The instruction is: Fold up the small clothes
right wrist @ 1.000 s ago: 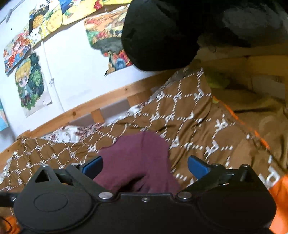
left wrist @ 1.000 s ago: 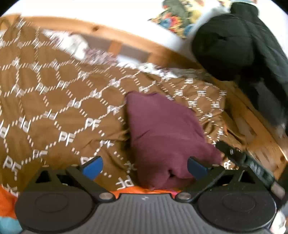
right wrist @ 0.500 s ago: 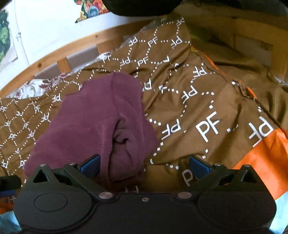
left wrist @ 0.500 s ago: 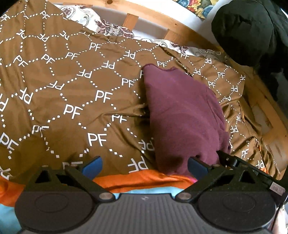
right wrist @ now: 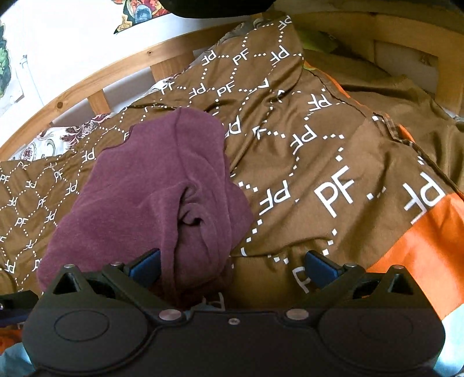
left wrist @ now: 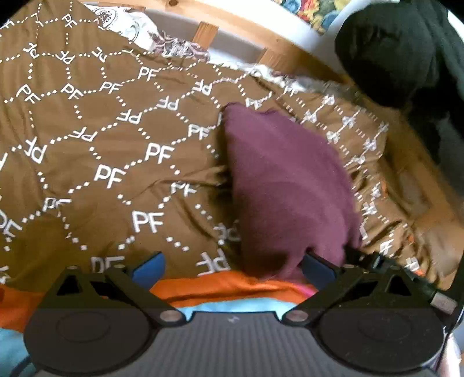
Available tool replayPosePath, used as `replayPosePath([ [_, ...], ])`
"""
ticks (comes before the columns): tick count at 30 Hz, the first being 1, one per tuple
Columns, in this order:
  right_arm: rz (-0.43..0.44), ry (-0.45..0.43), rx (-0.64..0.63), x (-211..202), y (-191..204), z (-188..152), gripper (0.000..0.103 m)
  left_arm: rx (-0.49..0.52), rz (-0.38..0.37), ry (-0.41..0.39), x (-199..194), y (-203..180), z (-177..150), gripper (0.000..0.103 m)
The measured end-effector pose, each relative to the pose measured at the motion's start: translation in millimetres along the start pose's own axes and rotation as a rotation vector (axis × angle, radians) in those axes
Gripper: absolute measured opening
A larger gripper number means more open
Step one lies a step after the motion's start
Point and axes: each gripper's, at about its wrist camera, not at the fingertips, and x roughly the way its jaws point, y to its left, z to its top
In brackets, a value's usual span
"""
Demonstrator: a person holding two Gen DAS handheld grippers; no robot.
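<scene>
A maroon garment lies folded in a long bundle on the brown PF-patterned duvet. My left gripper is open at its near end, its right blue pad beside the cloth's lower edge. In the right wrist view the maroon garment shows a rumpled, tucked end facing me. My right gripper is open too, its left pad against the garment's near end and its right pad over bare duvet. Neither gripper holds anything.
A wooden bed rail runs along the far side, with a black jacket hanging at the right. Posters are on the white wall. The duvet has an orange band at its near edge. A floral sheet shows by the rail.
Both grippers have drawn nearer to the garment's near end. The left view has tilted slightly, and the right gripper's left pad now meets the cloth. The garment lies as before.
</scene>
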Motion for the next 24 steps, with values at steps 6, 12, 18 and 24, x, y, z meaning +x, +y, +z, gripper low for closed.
replayPosePath([
  [6, 0.020, -0.014, 0.078, -16, -9, -3, 0.102, -0.006, -0.106, -0.060, -5, -2, 3, 0.102],
  [12, 0.078, -0.152, 0.157, -39, -20, 0, 0.102, -0.010, -0.178, -0.072, 12, -9, 10, 0.102],
  [18, 0.131, -0.173, 0.198, -33, -27, 7, 0.102, -0.047, -0.177, -0.060, 36, -4, 8, 0.102],
  [24, 0.298, -0.175, 0.187, -12, -27, 19, 0.102, -0.049, -0.190, -0.057, 47, 0, 3, 0.102],
])
